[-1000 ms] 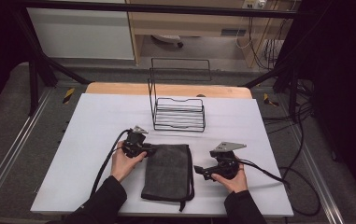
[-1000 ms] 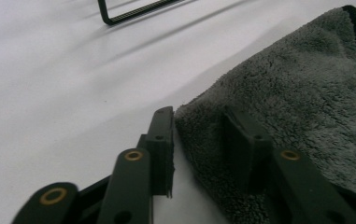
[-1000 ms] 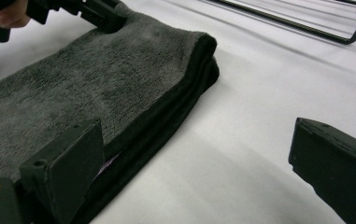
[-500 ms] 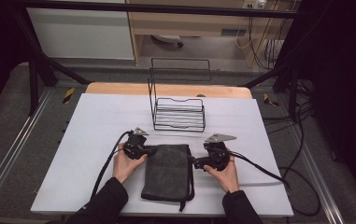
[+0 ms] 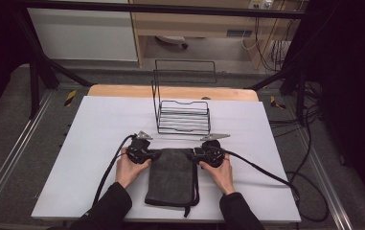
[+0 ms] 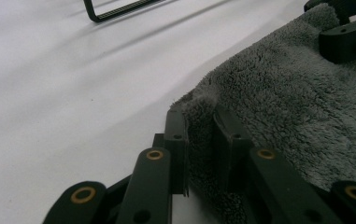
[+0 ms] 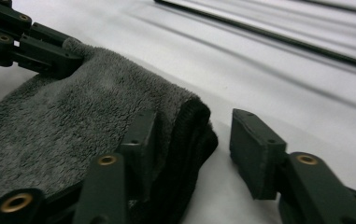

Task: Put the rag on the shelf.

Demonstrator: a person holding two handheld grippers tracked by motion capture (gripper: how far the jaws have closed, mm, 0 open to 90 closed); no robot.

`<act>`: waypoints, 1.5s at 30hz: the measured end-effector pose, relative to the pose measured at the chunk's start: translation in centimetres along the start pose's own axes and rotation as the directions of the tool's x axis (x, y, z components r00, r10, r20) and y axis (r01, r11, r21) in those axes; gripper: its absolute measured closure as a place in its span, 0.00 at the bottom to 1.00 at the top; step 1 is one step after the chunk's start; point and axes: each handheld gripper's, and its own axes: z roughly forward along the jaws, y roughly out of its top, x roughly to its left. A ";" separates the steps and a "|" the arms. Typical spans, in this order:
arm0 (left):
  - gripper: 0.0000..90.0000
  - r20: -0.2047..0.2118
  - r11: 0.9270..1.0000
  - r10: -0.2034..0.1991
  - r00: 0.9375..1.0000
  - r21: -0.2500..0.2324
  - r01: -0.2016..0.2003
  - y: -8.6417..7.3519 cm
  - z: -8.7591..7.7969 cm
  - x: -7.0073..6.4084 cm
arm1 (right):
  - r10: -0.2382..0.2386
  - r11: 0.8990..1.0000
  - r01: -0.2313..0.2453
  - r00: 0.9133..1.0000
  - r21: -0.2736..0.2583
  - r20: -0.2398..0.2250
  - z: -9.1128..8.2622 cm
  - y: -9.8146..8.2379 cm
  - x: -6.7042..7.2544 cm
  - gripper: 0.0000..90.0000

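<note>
A folded dark grey towel (image 5: pixel 173 179) lies on the white table near its front edge. My left gripper (image 5: pixel 157 154) is at the towel's far left corner; in the left gripper view its jaws (image 6: pixel 201 135) are shut on a fold of the towel (image 6: pixel 306 93). My right gripper (image 5: pixel 193 154) is at the far right corner. Its jaws have just been closing around the thick folded edge of the towel (image 7: pixel 73 112). One pad rests on the cloth, while the other pad (image 7: pixel 255 149) still stands apart from it, so the right gripper (image 7: pixel 194 135) is open.
A black wire rack (image 5: pixel 182 115) stands just behind the towel and both grippers. The white table top (image 5: pixel 98 124) spreads to the left and right. Cables trail from both grippers toward the front edge and off to the right.
My right gripper has moved left and away from the front edge to the towel's far right corner, and its jaws have narrowed around it. The left gripper stayed on its corner.
</note>
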 end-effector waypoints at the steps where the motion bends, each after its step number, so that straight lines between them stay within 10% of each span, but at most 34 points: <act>1: 0.85 0.001 1.000 0.001 1.000 -0.001 -0.001 0.0 0.0 0.0 | 0.012 1.000 -0.012 1.000 0.005 -0.007 0.1 0.0 0.0 0.63; 22: 0.89 0.036 1.000 -0.002 0.999 -0.021 0.003 0.0 -0.5 0.4 | 0.071 0.997 -0.069 0.996 0.030 -0.061 -0.3 0.1 0.2 0.87; 45: 0.90 0.076 0.974 0.024 0.997 -0.227 -0.006 0.8 -6.6 -0.9 | -0.034 0.984 0.017 0.995 -0.176 -0.094 -5.2 2.1 2.5 0.86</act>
